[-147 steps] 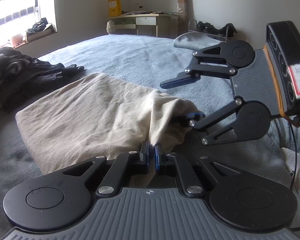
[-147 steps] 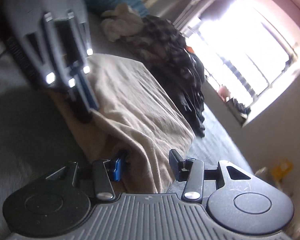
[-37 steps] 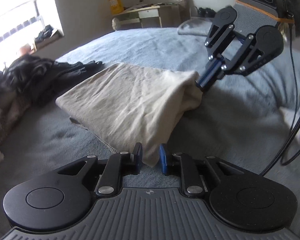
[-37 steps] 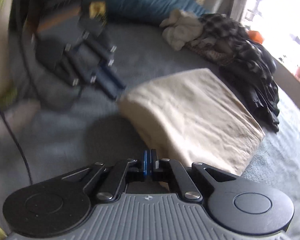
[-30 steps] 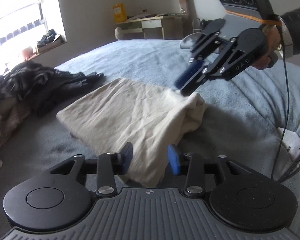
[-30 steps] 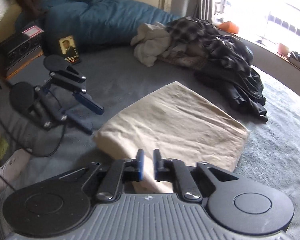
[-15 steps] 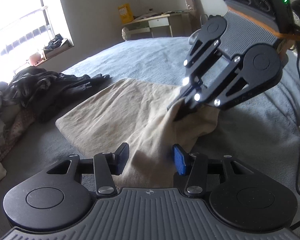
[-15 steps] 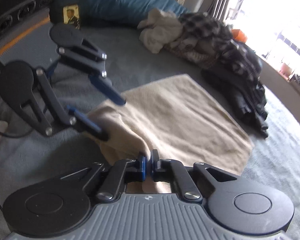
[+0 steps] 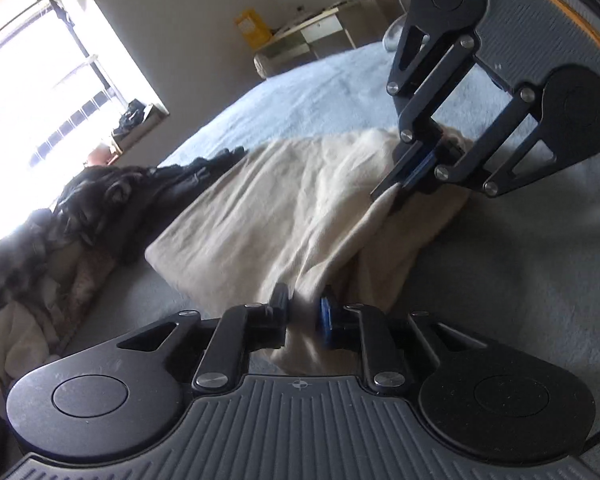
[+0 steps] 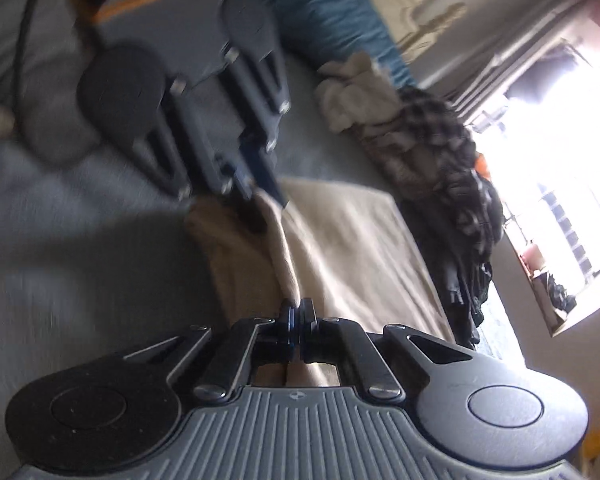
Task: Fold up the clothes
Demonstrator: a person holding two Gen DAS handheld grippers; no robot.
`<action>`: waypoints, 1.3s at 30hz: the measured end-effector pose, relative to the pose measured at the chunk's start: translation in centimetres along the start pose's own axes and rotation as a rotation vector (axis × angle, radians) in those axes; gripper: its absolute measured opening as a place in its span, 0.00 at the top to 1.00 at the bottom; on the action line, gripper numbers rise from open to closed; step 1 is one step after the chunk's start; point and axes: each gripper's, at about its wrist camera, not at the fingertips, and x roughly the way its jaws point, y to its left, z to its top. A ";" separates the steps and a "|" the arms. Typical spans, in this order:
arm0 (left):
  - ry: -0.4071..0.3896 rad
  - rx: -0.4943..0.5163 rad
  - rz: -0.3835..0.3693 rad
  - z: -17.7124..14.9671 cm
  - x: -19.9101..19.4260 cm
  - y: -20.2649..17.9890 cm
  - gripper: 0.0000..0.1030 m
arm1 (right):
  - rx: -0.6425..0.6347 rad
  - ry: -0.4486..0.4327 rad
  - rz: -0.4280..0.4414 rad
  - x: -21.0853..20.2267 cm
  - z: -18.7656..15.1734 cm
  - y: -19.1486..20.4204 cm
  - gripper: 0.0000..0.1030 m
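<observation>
Beige garment (image 9: 300, 208) mid-frame on bed (image 9: 520, 280): right gripper (image 10: 298, 312) clenched on 1 corner, left gripper (image 9: 304, 308) just closing around another. Confirm both pinches, then lift evenly, keeping edge taut.

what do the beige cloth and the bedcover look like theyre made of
Beige cloth: looks like a soft cotton-type knit, matte; it creases finely and drapes limply where the right gripper pinches it. Bedcover: seems a fuzzy grey-blue fleece or terry, matte, with a slightly napped surface. Exact fibres can't be told.
</observation>
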 end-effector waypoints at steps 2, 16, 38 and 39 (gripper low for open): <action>-0.006 -0.005 0.006 -0.1 -0.2 0.1 0.82 | -0.024 0.009 -0.028 0.2 0.0 0.3 0.97; -0.004 0.009 0.003 -1.1 -0.8 0.1 0.83 | 0.063 0.066 -0.051 -1.9 -1.4 -1.4 0.62; -0.017 0.011 -0.155 -1.2 -5.4 0.1 0.54 | 0.151 -0.075 0.203 -1.1 0.5 -0.4 0.63; -0.021 0.037 -0.161 -1.2 -5.2 -0.6 0.55 | 0.115 -0.092 0.196 -0.8 0.7 0.1 0.63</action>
